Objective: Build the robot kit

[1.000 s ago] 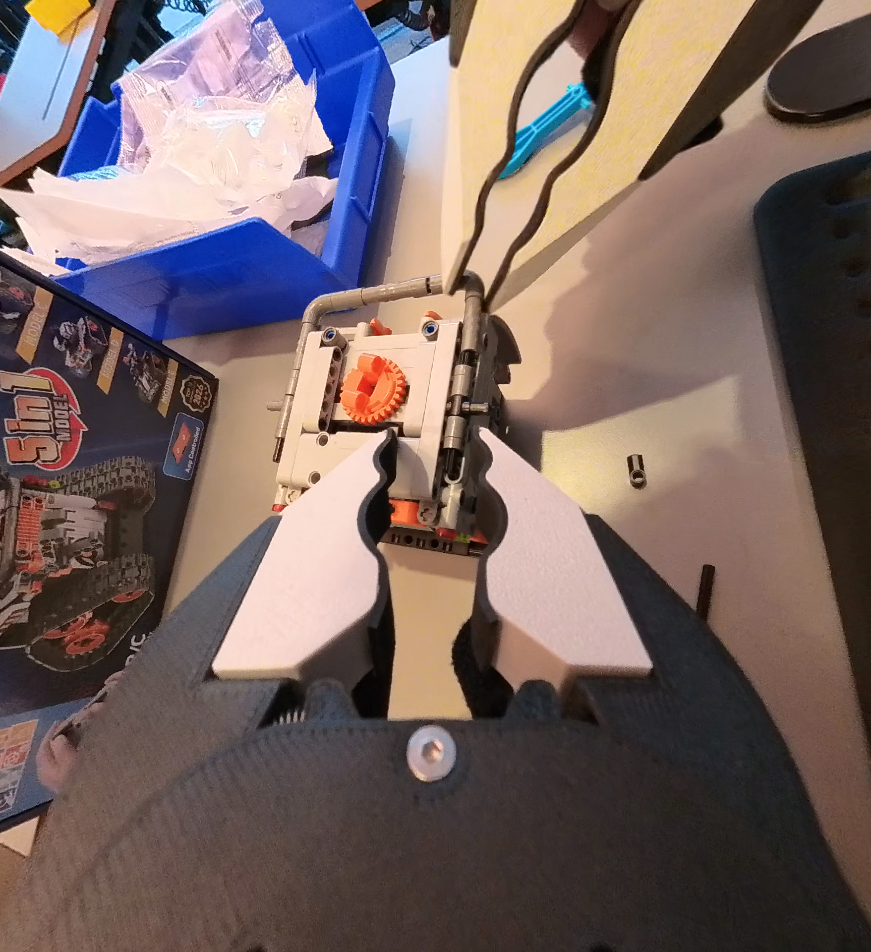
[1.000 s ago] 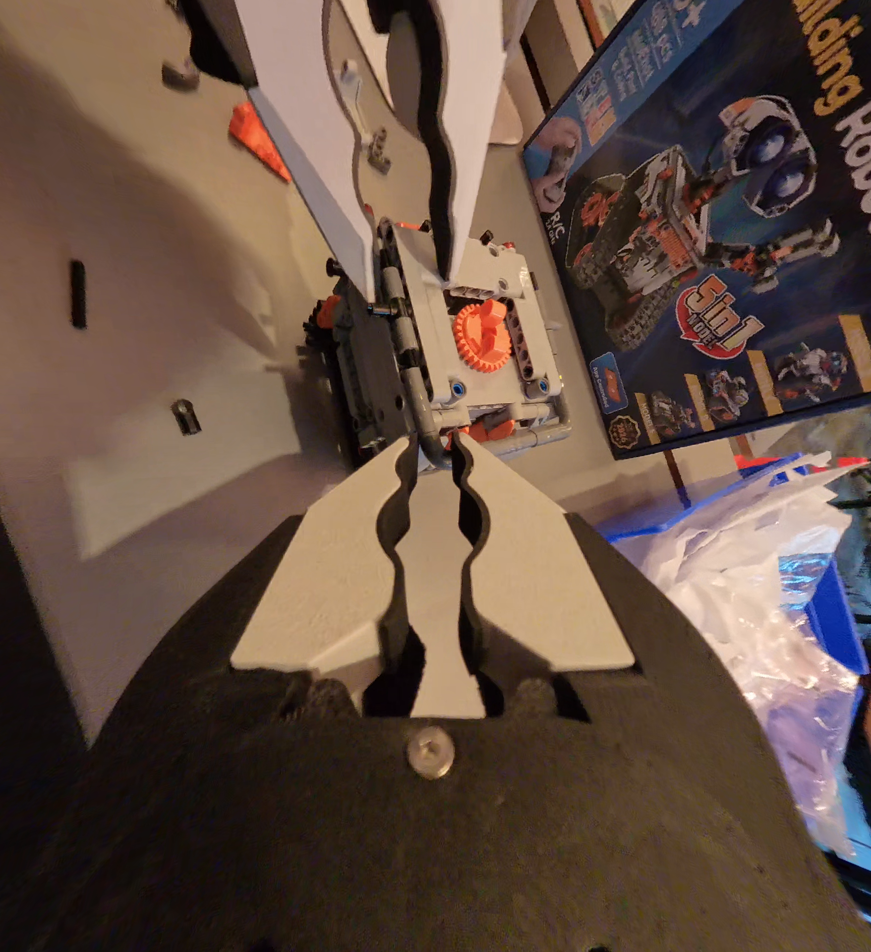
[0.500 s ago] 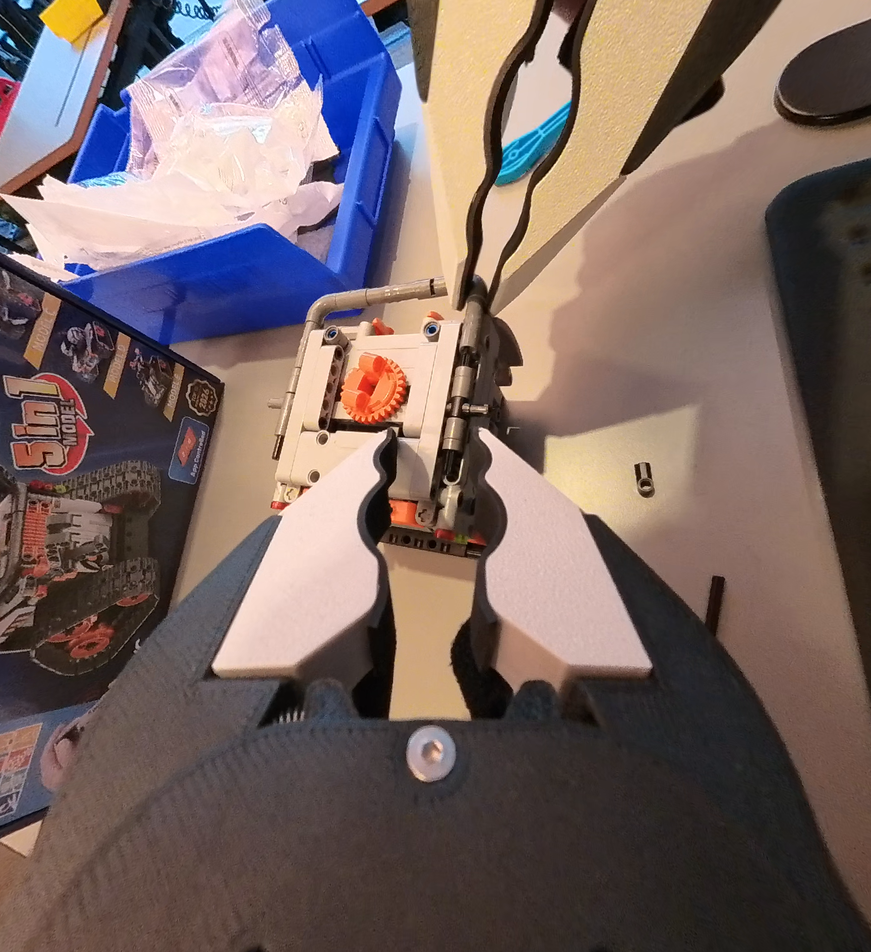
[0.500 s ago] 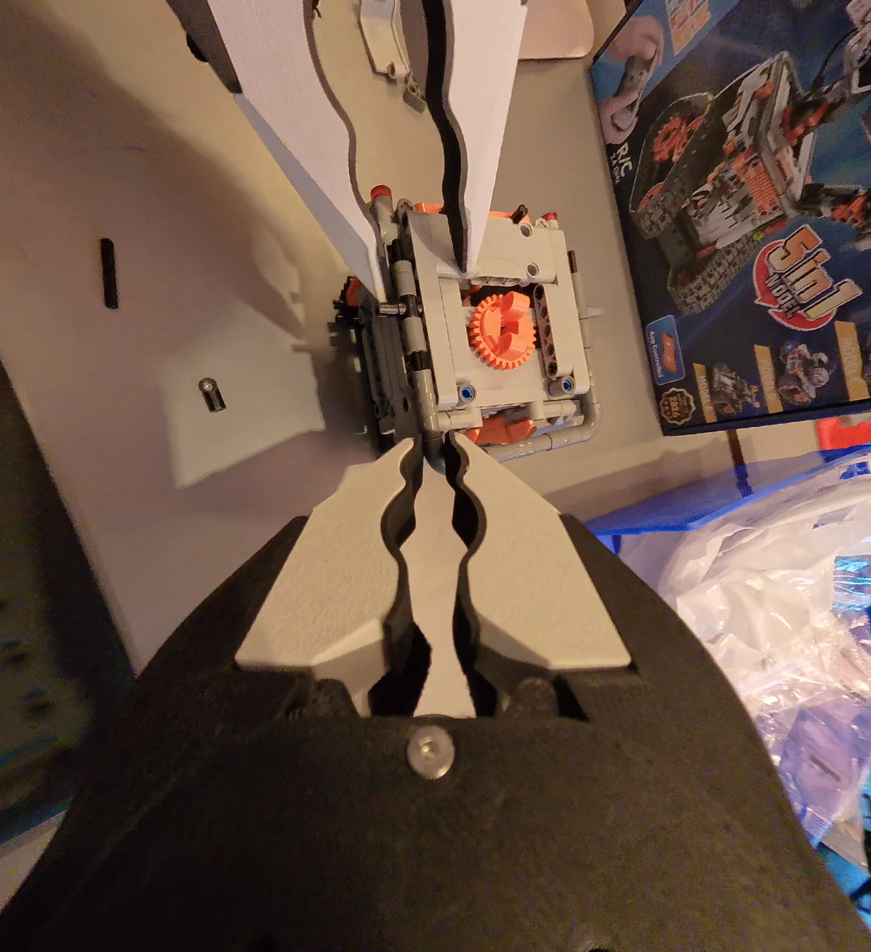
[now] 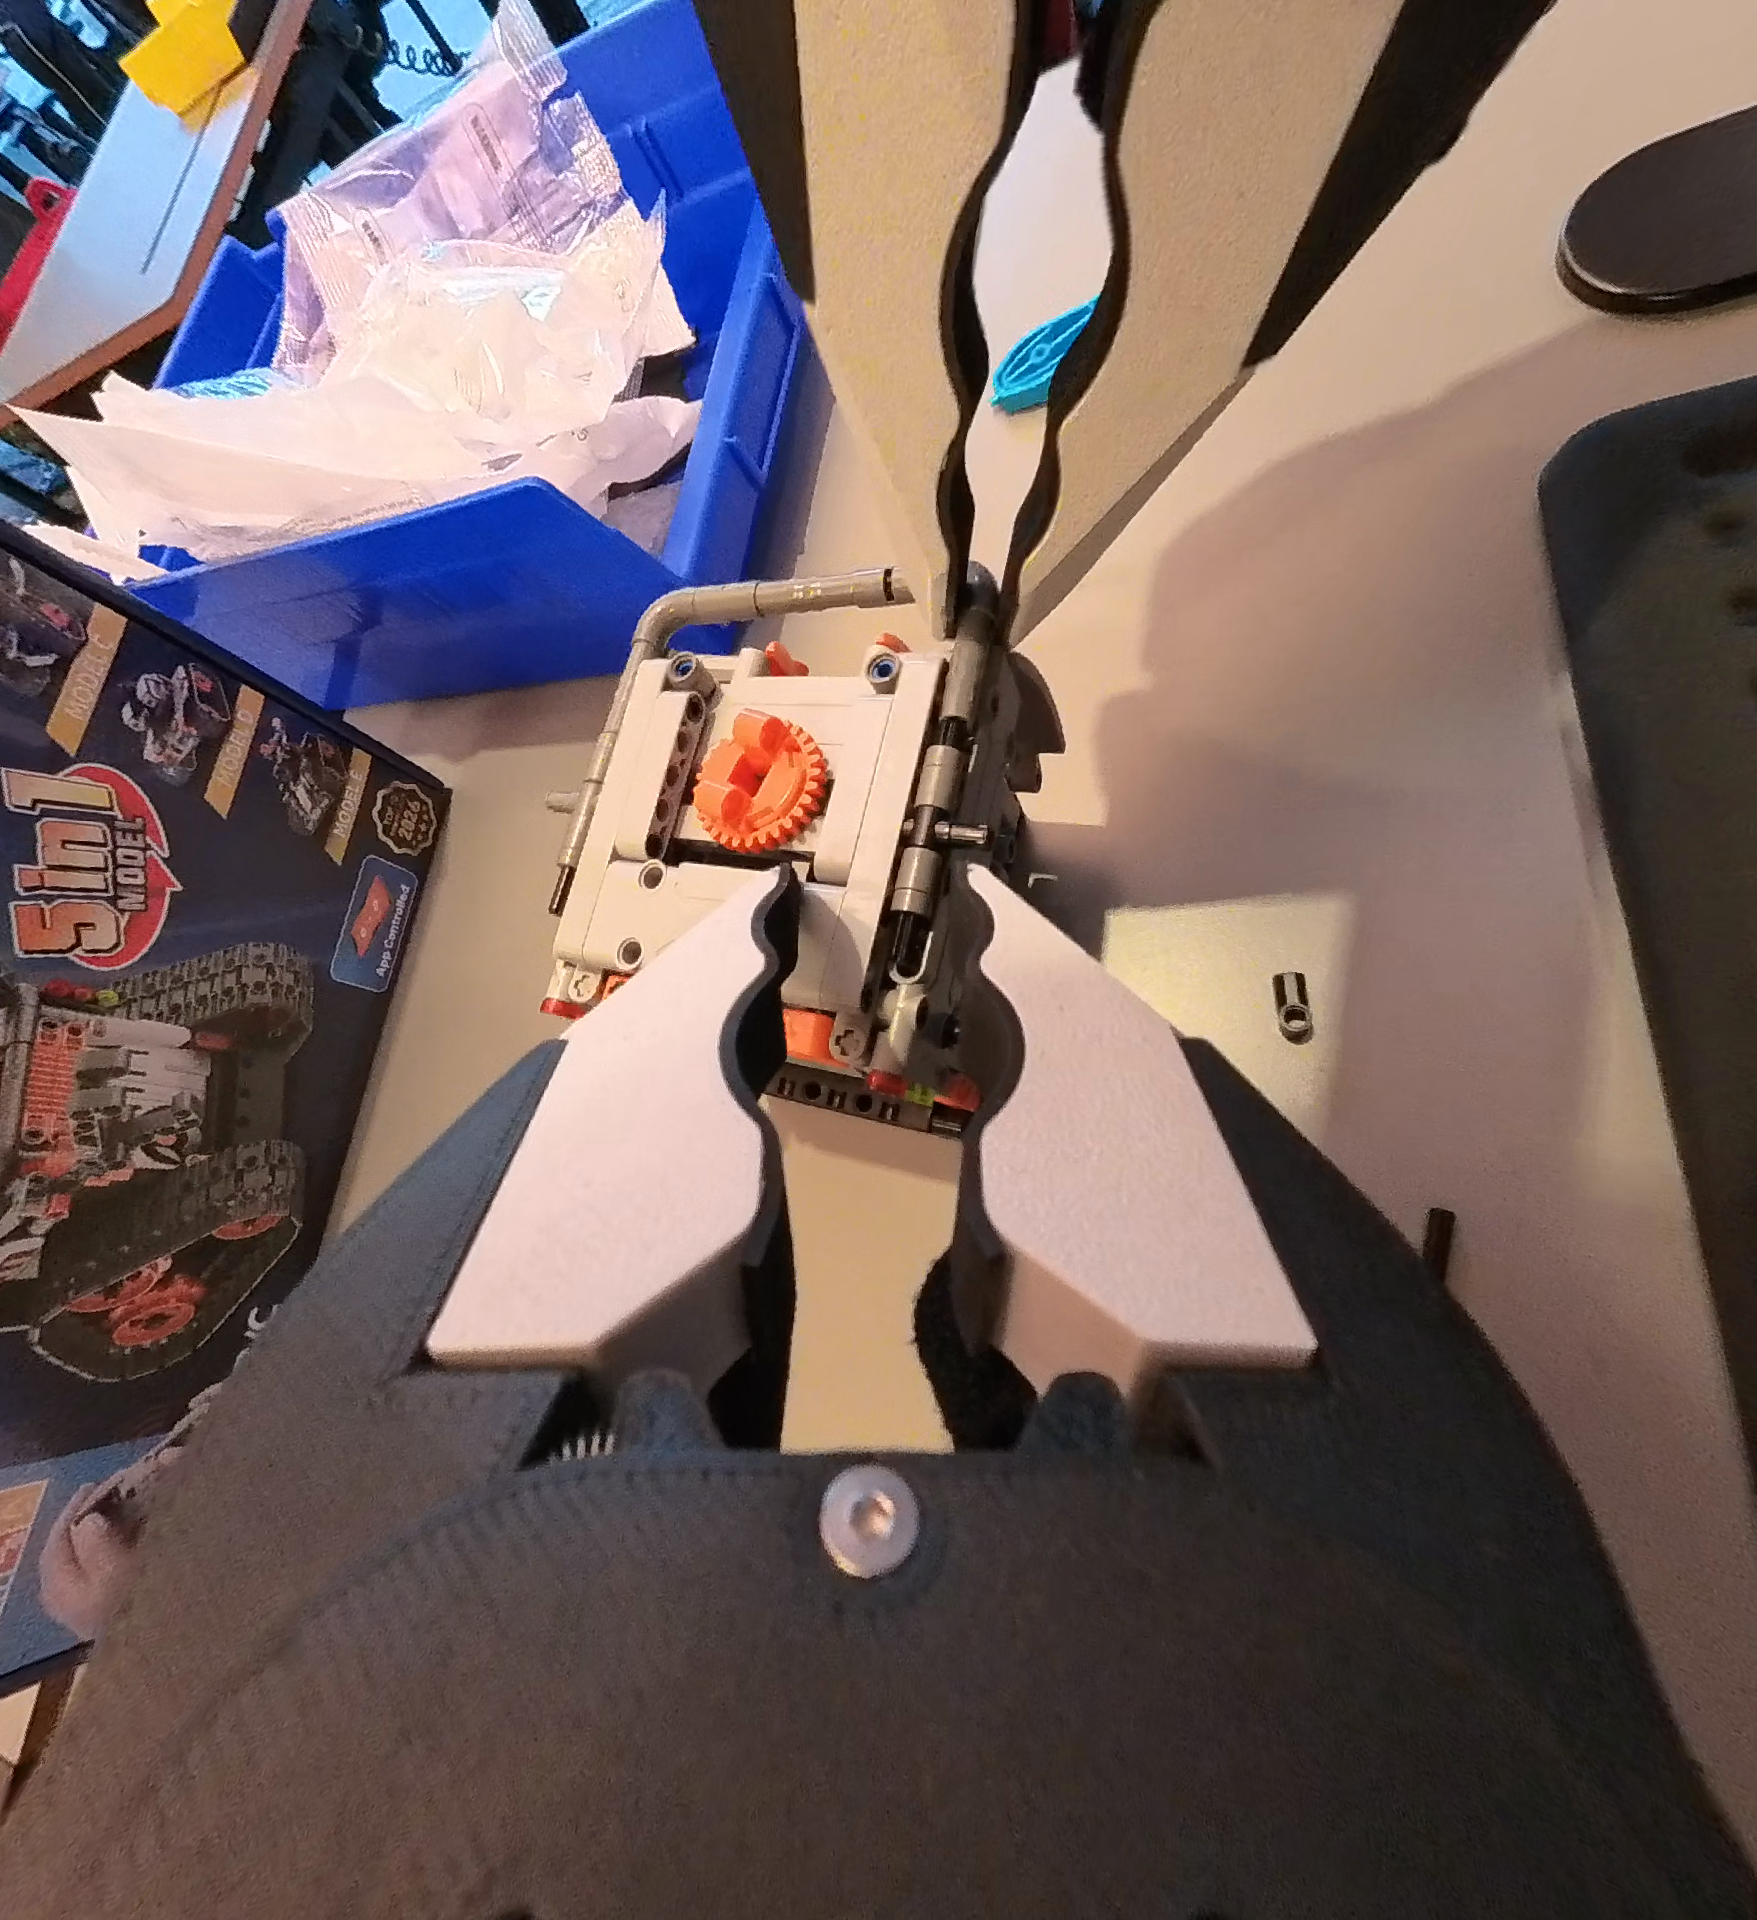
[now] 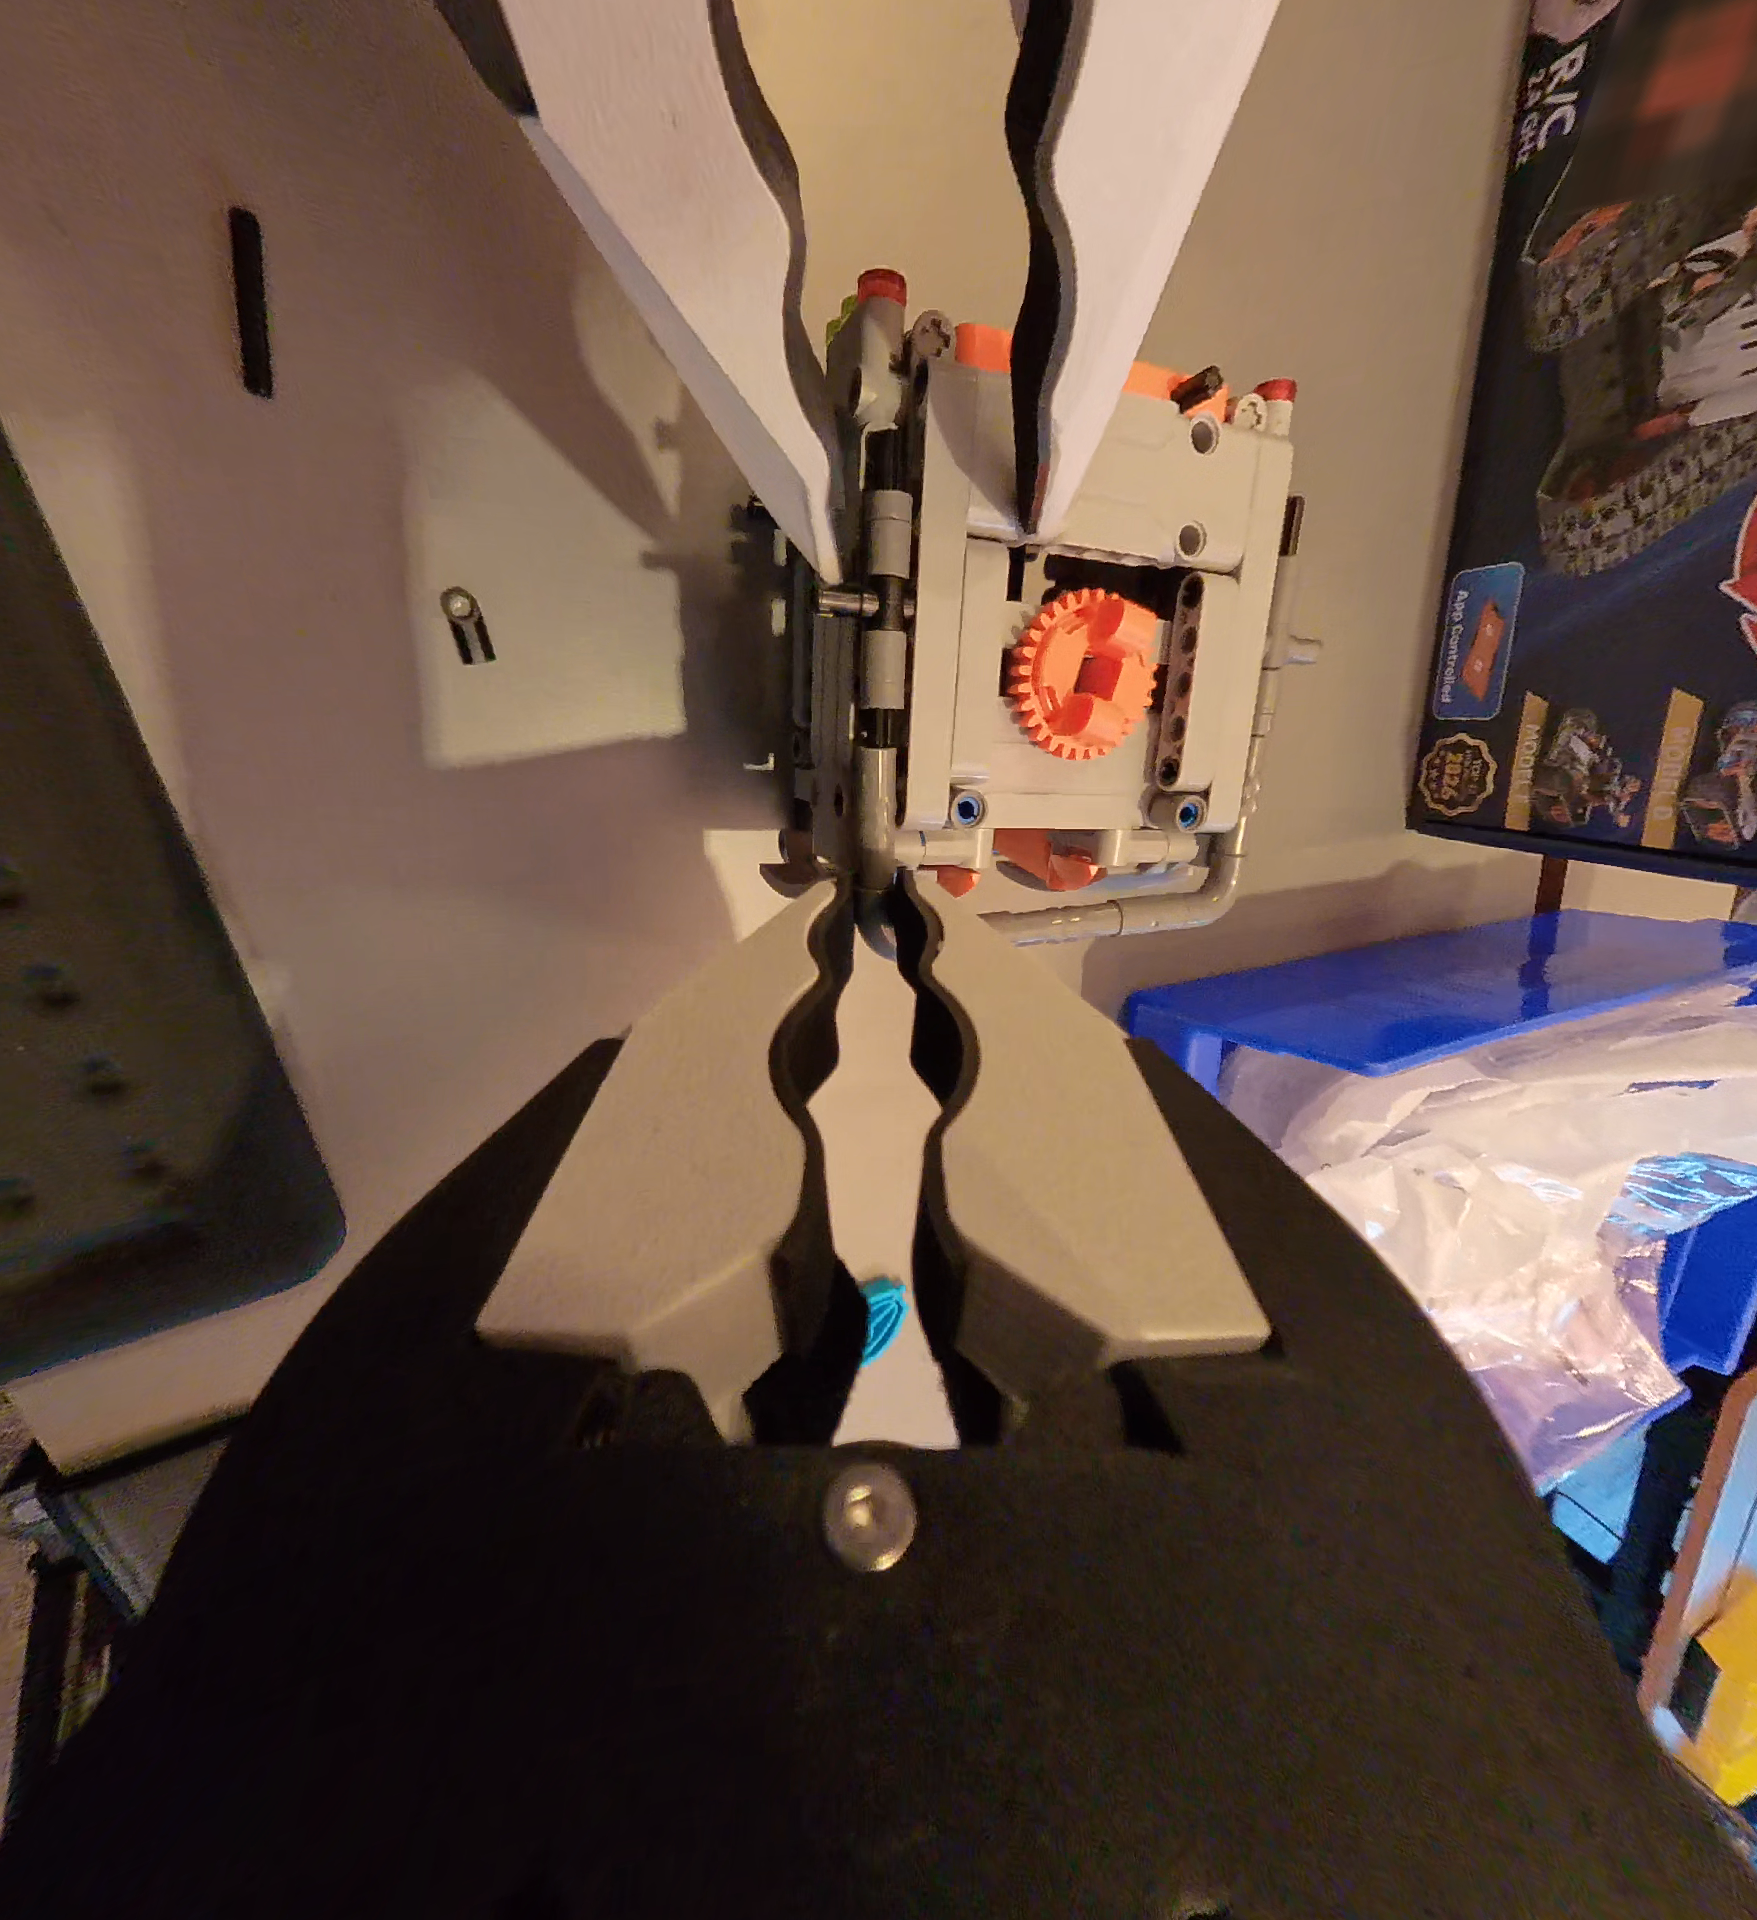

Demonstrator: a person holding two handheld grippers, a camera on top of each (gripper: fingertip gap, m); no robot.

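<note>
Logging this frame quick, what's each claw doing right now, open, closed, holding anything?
Left claw: closed on the near end of the grey brick-built model.
Right claw: closed on the grey curved tube at the model's corner.

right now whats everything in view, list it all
brick-built model: 1, grey with orange gear, table centre
kit box: 1, dark blue, beside model
bin: 1, blue, holds clear plastic bags
small black connector: 1, on table
black pin: 1, on table
teal piece: 1, past model
dark tray: 1, table edge
left gripper: jaws around model's near end
right gripper: jaws pinching grey bent tube
</note>
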